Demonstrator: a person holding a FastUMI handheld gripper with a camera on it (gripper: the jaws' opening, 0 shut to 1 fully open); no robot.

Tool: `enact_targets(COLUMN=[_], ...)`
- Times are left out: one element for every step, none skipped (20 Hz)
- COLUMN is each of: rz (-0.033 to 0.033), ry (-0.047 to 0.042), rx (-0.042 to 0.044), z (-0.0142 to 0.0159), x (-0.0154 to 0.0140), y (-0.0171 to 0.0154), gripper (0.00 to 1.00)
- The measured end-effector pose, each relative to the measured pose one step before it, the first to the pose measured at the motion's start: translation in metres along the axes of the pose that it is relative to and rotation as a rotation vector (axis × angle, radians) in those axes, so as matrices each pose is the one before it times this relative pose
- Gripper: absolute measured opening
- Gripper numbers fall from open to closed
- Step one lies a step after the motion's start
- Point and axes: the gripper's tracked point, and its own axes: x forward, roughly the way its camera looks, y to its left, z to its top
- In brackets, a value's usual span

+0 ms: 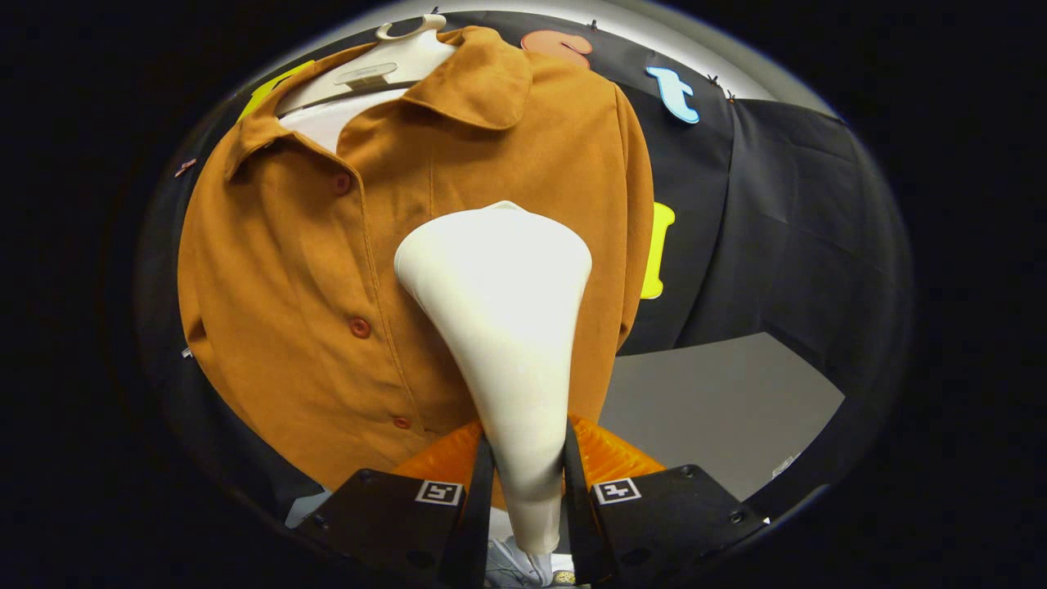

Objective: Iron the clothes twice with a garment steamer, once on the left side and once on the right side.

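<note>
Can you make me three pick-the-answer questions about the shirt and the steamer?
1. Where is the steamer? A) in front of the shirt's right half B) on the floor C) behind the hanger
2. How many shirt buttons show? A) one B) three C) six
3. What is the gripper doing? A) hanging open B) shut on the steamer C) pinching a sleeve

Answers: 1 A, its wide head lies over the cloth right of the button line. 2 B, three show down the front. 3 B, both fingers press on its narrow handle.

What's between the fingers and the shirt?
Gripper view: the steamer, clamped between the fingers, widens to its head in front of the shirt; contact with the fabric can't be told.
</note>
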Motion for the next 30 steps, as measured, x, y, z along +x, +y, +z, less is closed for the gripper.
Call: enact_targets(rz=[0.00033,0.00080,0.00118,0.00182,-0.00027,-0.00245,-0.00144,0.00061,0.00076,0.00033,0.00027,0.00138,0.00095,-0.00009,0.00090,0.00290,0.00295,0.00193,0.00175,0.00226,0.00232,0.00489,0.00379,0.00038,-0.00328,-0.00253,0.00154,0.00221,0.00124,0.00064], ry=[0.01599,0.01497,0.01542,0.01529,0.01684,0.01692,0.01542,0.01333,0.01276,0.01486,0.01665,0.01592,0.01497,0.01585,0.01779,0.02248,0.01794,0.01805,0.01679,0.01577,0.02234,0.02057,0.02655,0.01952,0.01736,0.01550,0.01330,0.00636,0.00138,-0.00722], rx=[0.00004,-0.00085,-0.00131,-0.00195,-0.00190,-0.00180,0.00116,0.00258,0.00115,0.00044,-0.00030,0.00148,0.00162,-0.00064,-0.00022,-0.00040,0.00013,-0.00067,-0.00094,-0.00040,-0.00007,0.00560,0.00885,0.00646,0.00206,-0.00368,-0.00299,0.00047,0.00324,0.00576], z=[-0.00656,-0.00615,-0.00555,-0.00568,-0.00432,-0.00361,-0.00461,-0.00459,-0.00613,-0.00538,-0.00571,-0.00626,-0.00260,-0.00362,-0.00460,-0.00481,-0.00352,-0.00464,-0.00373,-0.00160,-0.00405,-0.00311,-0.00657,-0.00494,-0.00539,-0.00155,-0.00361,-0.00105,0.00000,0.00359], x=[0.00255,0.00302,0.00308,0.00322,0.00230,0.00313,0.00284,0.00240,0.00293,0.00275,0.00286,0.00203,-0.00119,0.00084,0.00130,0.00167,0.00216,0.00310,0.00231,0.00362,0.00322,0.00182,0.00182,0.00159,0.00336,0.00079,-0.00178,-0.00117,-0.00145,-0.00249], y=[-0.00078,-0.00109,-0.00002,-0.00050,-0.00144,-0.00213,-0.00168,-0.00109,0.00037,-0.00052,-0.00098,0.00099,0.00054,-0.00030,0.00035,0.00055,-0.00079,-0.00131,-0.00267,-0.00162,0.00013,-0.00014,0.00077,0.00005,-0.00157,-0.00016,0.00000,0.00002,-0.00019,-0.00009], gripper=[0.44,0.44,0.43,0.43,0.44,0.44,0.43,0.44,0.44,0.44,0.44,0.43,0.43,0.44,0.44,0.43,0.44,0.44,0.44,0.43,0.44,0.44,0.44,0.44,0.44,0.44,0.44,0.44,0.44,0.44])
